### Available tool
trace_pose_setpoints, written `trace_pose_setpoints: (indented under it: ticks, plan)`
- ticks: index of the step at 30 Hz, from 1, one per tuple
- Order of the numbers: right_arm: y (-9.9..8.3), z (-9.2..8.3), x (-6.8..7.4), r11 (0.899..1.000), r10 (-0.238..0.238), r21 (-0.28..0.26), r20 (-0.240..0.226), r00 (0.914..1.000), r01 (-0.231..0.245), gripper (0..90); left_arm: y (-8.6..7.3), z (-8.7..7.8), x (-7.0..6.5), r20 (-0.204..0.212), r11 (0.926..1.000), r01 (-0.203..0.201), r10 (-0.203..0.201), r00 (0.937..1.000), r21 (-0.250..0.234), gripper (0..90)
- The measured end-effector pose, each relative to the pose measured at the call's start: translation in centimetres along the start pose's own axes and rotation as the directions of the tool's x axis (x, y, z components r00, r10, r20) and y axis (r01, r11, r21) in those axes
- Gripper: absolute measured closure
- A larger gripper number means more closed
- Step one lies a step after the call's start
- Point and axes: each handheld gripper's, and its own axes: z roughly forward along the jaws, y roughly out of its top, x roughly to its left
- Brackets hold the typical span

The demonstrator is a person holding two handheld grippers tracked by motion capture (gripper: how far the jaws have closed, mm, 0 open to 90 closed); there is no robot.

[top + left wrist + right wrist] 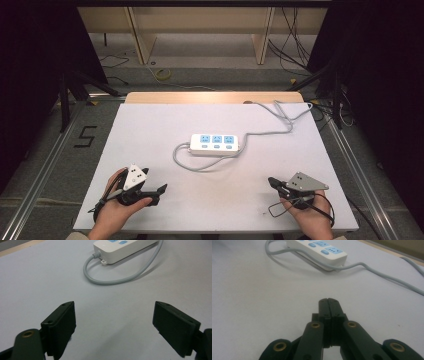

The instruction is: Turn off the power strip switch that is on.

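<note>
Power strip [216, 144], white with three blue socket faces, lies flat near the middle of the high view on the white counter [150, 130]. Its grey cable [187, 162] loops out of the strip's left end, curls below it, then runs off past the right end toward the upper right of the frame.

Left gripper [159, 192] sits at the lower left of that view, well apart from the strip; in the left gripper view its jaws stand wide apart with bare counter between them, holding nothing, and the strip's cabled end shows at the top of the frame. Right gripper [273, 182] rests at the lower right; in the right gripper view its jaws are pressed flat together, nothing caught between them.

Work looks to be at its very start: both hands wait at the near edge and the strip is untouched. A next move would likely call for reaching forward to the strip or its cable, and the right gripper would first need to spread its jaws.
</note>
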Motion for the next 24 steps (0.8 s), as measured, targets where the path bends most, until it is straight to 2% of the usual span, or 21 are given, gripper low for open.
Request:
trace_pose_setpoints:
  ticks: [10, 14, 24]
  plan:
    - [0.9, 0.5, -0.1, 1.000, -0.005, 0.000, -0.012, 0.9999, 0.005, 90.0, 0.0, 0.0, 0.0, -0.013, 1.0000, 0.003, -0.003, 0.9999, -0.008, 19.4]
    - [1.5, 0.8, 0.0, 0.999, -0.022, 0.026, -0.028, 0.9994, 0.023, 90.0, 0.0, 0.0, 0.0, -0.014, 1.0000, -0.003, 0.003, 0.9999, -0.002, 19.7]
    - [2.8, 1.6, -0.2, 0.999, -0.021, 0.026, -0.027, 0.9994, 0.022, 90.0, 0.0, 0.1, -0.1, -0.017, 0.9999, -0.011, 0.011, 0.9998, 0.000, 19.8]
